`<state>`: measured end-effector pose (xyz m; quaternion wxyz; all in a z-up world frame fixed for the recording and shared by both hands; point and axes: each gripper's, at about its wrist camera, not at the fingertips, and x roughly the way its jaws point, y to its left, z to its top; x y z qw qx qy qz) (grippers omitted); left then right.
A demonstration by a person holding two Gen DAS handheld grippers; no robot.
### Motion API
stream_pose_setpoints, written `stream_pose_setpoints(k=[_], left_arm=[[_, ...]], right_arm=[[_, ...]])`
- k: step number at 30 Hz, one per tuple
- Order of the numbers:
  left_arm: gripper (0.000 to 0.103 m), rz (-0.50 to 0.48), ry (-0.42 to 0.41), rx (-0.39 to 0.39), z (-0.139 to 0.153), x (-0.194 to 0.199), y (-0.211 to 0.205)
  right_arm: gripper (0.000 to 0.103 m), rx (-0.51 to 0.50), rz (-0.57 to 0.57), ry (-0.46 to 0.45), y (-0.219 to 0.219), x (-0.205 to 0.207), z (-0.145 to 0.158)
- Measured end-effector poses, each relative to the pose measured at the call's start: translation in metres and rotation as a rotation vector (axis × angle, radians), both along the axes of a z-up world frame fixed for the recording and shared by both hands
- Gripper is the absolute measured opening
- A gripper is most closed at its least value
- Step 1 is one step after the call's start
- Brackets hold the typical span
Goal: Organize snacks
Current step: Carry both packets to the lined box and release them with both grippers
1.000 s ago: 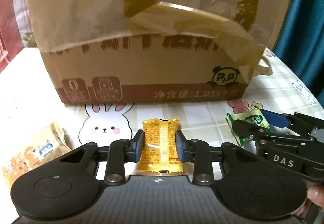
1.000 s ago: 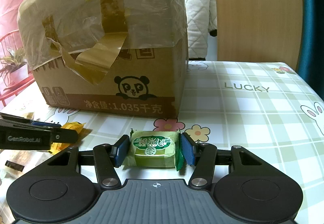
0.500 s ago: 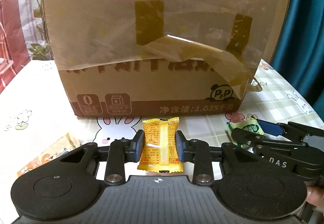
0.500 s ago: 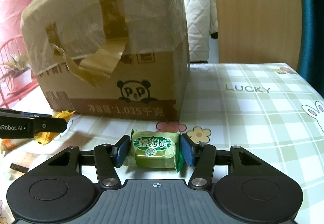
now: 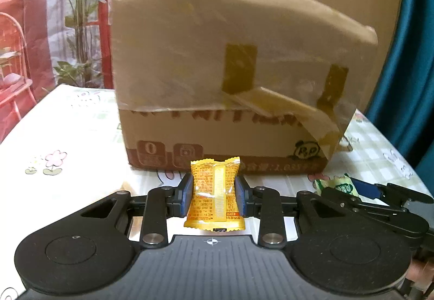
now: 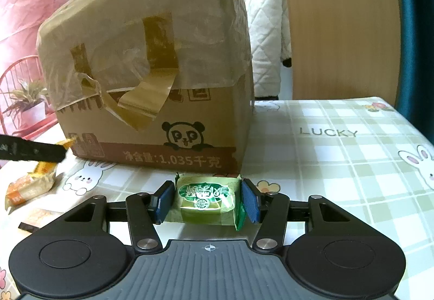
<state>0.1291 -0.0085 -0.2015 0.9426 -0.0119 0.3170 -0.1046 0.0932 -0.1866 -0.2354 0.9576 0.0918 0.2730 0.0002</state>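
Observation:
My left gripper (image 5: 214, 193) is shut on a yellow snack packet (image 5: 214, 194) and holds it upright above the table, in front of a tall cardboard box (image 5: 230, 88). My right gripper (image 6: 207, 201) is shut on a green snack packet (image 6: 207, 199), held in front of the same box (image 6: 152, 77). In the left wrist view the right gripper (image 5: 350, 189) shows at the right with the green packet (image 5: 336, 186). In the right wrist view the left gripper's finger (image 6: 32, 151) shows at the left. The box's inside is hidden.
The table has a checked cloth with rabbits and flowers (image 6: 339, 164). Other snack packets (image 6: 29, 186) lie at the left on the table. A wooden panel (image 6: 339, 23) and a white quilted item (image 6: 267, 37) stand behind. A red rack and plants (image 5: 24, 56) are beyond the left edge.
Both grippers have risen with their packets; the box now looks lower and farther in both views. The left gripper has lifted more. Both stay shut on their packets.

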Motion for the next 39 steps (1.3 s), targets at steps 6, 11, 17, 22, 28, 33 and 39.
stream_pose_setpoints(k=[6, 11, 17, 22, 28, 33, 39], left_arm=[[0.034, 0.017, -0.058, -0.023, 0.022, -0.006, 0.013], [0.034, 0.034, -0.122, -0.053, 0.043, -0.010, 0.021], [0.034, 0.031, -0.206, -0.060, 0.069, -0.012, 0.019], [0.035, 0.021, -0.271, -0.052, 0.095, -0.003, 0.014], [0.035, -0.018, -0.330, -0.038, 0.134, 0.027, 0.001], [0.035, -0.005, -0.341, 0.004, 0.149, 0.067, -0.010], [0.035, 0.009, -0.269, 0.060, 0.144, 0.112, -0.013]], right_arm=[[0.050, -0.008, -0.018, -0.077, 0.003, -0.017, 0.028], [0.050, 0.005, -0.029, -0.185, 0.002, -0.031, 0.062], [0.050, -0.032, -0.012, -0.319, 0.002, -0.039, 0.108], [0.050, -0.044, -0.002, -0.399, -0.006, -0.034, 0.141], [0.050, -0.059, 0.037, -0.395, -0.009, 0.015, 0.177], [0.050, -0.080, 0.040, -0.345, -0.007, 0.064, 0.196], [0.051, -0.058, 0.010, -0.224, -0.006, 0.109, 0.191]])
